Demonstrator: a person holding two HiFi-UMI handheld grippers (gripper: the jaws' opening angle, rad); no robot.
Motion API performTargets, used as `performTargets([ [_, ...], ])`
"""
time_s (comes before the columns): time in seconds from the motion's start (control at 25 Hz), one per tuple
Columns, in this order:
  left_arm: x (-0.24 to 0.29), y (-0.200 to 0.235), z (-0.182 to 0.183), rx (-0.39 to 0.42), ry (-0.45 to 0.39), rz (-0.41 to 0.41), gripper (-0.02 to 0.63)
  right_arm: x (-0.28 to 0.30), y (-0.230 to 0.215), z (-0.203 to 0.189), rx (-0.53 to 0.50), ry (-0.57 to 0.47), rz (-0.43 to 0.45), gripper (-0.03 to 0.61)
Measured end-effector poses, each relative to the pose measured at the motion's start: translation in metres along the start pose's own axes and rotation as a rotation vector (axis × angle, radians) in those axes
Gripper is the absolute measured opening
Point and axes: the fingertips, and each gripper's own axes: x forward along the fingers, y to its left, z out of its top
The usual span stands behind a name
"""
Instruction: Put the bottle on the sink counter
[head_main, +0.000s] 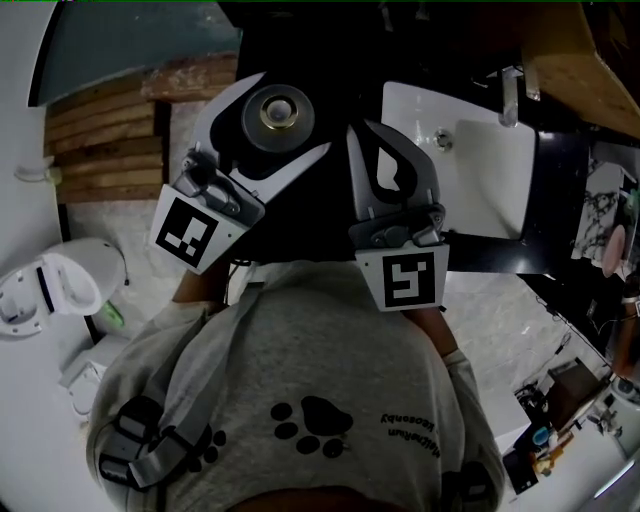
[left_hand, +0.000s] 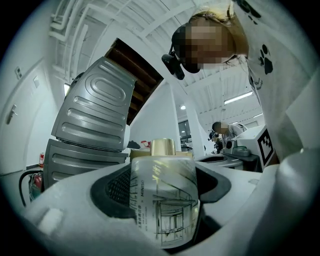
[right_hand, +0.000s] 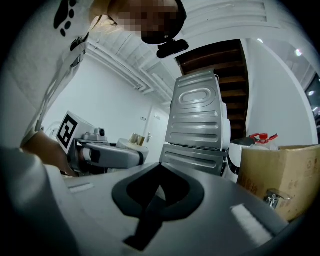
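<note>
A clear bottle (left_hand: 167, 205) with a gold cap (left_hand: 162, 146) and a line-drawing label stands between the jaws of my left gripper (left_hand: 162, 187), which is shut on its body. In the head view I look down on the bottle's cap (head_main: 279, 110), held in the left gripper (head_main: 270, 130) in front of the person's chest. My right gripper (head_main: 375, 140) is close beside it on the right, shut with nothing in it; its pads meet in the right gripper view (right_hand: 159, 172). The white sink basin (head_main: 490, 170) and dark counter (head_main: 560, 190) lie further right.
A faucet (head_main: 510, 95) rises at the basin's far side. A white toilet (head_main: 60, 285) is at the left, with wooden planks (head_main: 105, 140) behind it. A grey ribbed panel (right_hand: 197, 127) and a cardboard box (right_hand: 280, 175) show ahead. Small items crowd the lower right corner (head_main: 550, 420).
</note>
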Motion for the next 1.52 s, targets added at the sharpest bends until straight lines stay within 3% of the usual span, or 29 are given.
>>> performTargets([
  [0.8,0.025,0.076,-0.075,-0.033,0.019,-0.078,0.342,0.069,-0.002,-0.061,0.033,0.131,0.024,0.003],
  [1.4,0.038,0.118,-0.119,-0.045,0.046,-0.035,0.342,0.109,-0.015,-0.079,0.046,0.178,0.047,0.003],
  [1.52,0.042,0.122,-0.126,-0.045,0.049,-0.037,0.342,0.119,-0.014,-0.08,0.083,0.184,0.076,0.051],
])
